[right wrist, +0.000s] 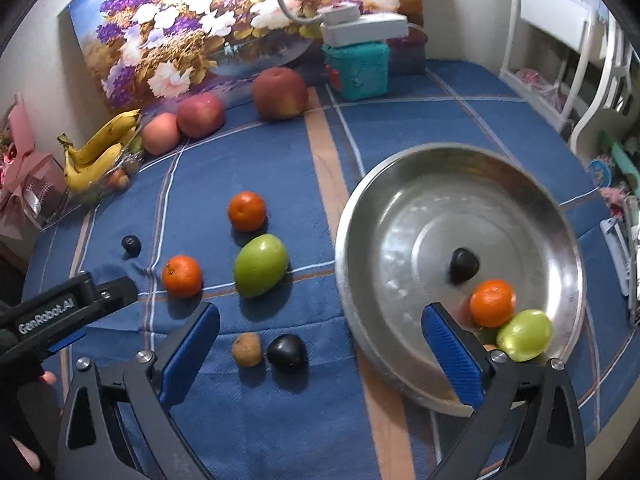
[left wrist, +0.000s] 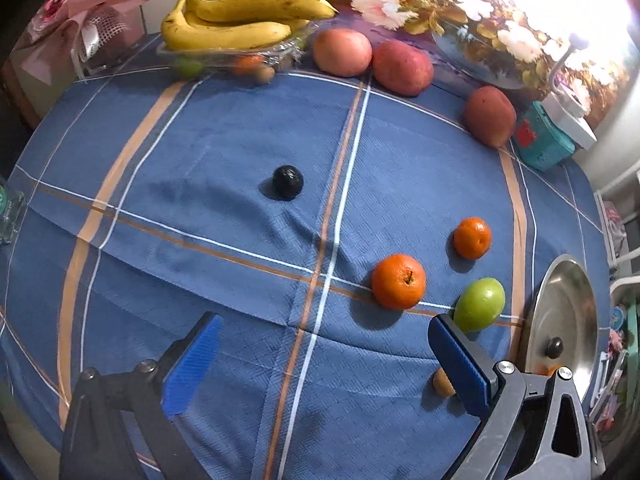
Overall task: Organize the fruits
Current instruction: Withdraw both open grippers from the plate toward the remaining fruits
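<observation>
A steel bowl (right wrist: 384, 240) on the blue cloth holds a dark fruit (right wrist: 463, 265), an orange (right wrist: 492, 303) and a green fruit (right wrist: 524, 334). Loose on the cloth lie two oranges (right wrist: 247, 211) (right wrist: 182, 276), a green fruit (right wrist: 261, 266), a brown fruit (right wrist: 246, 349), a dark fruit (right wrist: 287, 351) and a small dark fruit (right wrist: 131, 245). My right gripper (right wrist: 320, 352) is open and empty above the brown and dark fruits. My left gripper (left wrist: 324, 356) is open and empty over bare cloth, left of an orange (left wrist: 398, 286) and the green fruit (left wrist: 479, 304).
Bananas (left wrist: 240, 20) lie on a glass dish (left wrist: 236, 58) at the back left. Three apples (left wrist: 342, 52) (left wrist: 402, 67) (left wrist: 490, 116) line the back by a flower painting (right wrist: 224, 32). A teal box (right wrist: 357, 66) stands at the back. White shelving (right wrist: 560, 40) is on the right.
</observation>
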{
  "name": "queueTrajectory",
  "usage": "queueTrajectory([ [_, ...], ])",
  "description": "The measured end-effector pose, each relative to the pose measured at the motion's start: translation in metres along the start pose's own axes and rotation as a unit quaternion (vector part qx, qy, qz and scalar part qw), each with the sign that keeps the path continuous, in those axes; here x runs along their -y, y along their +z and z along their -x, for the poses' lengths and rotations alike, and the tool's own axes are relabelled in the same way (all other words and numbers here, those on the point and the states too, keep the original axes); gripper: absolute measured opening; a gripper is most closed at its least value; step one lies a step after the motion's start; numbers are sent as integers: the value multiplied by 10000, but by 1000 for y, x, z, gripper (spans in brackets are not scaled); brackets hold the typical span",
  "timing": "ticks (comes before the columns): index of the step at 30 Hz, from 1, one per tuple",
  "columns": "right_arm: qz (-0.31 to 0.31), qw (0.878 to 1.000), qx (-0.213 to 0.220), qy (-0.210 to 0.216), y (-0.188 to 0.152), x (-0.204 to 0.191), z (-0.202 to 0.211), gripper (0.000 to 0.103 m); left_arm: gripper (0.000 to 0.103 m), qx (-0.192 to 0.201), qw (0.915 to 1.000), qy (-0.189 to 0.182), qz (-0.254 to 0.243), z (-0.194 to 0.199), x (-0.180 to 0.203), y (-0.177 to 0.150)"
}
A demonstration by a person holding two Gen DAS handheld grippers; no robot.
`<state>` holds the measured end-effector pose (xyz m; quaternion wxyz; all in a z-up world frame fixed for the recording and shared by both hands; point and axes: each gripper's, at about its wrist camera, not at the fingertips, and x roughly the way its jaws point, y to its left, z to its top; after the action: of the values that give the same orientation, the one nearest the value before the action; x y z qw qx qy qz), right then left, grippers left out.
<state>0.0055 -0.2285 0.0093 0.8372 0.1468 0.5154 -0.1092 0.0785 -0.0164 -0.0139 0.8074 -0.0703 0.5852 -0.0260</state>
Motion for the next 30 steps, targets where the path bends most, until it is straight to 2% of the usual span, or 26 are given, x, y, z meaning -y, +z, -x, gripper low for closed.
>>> queueTrajectory([
  [5, -308, 9979, -372, 427, -4, 3, -11, 101, 103, -57, 9999, -79, 71, -4, 0, -2],
  [10, -224, 9980, -359, 460, -5, -1, -10, 101, 103, 31, 9998, -165, 118, 1, -1, -2],
  [14, -271, 9968, -397, 638, -5, -2, -10, 101, 103, -51, 9996, -252, 105, -2, 1, -3],
  [30, -202, 9963, -616, 571, -10, -7, -25, 101, 103, -532, 9980, -192, 269, -35, -4, -10],
])
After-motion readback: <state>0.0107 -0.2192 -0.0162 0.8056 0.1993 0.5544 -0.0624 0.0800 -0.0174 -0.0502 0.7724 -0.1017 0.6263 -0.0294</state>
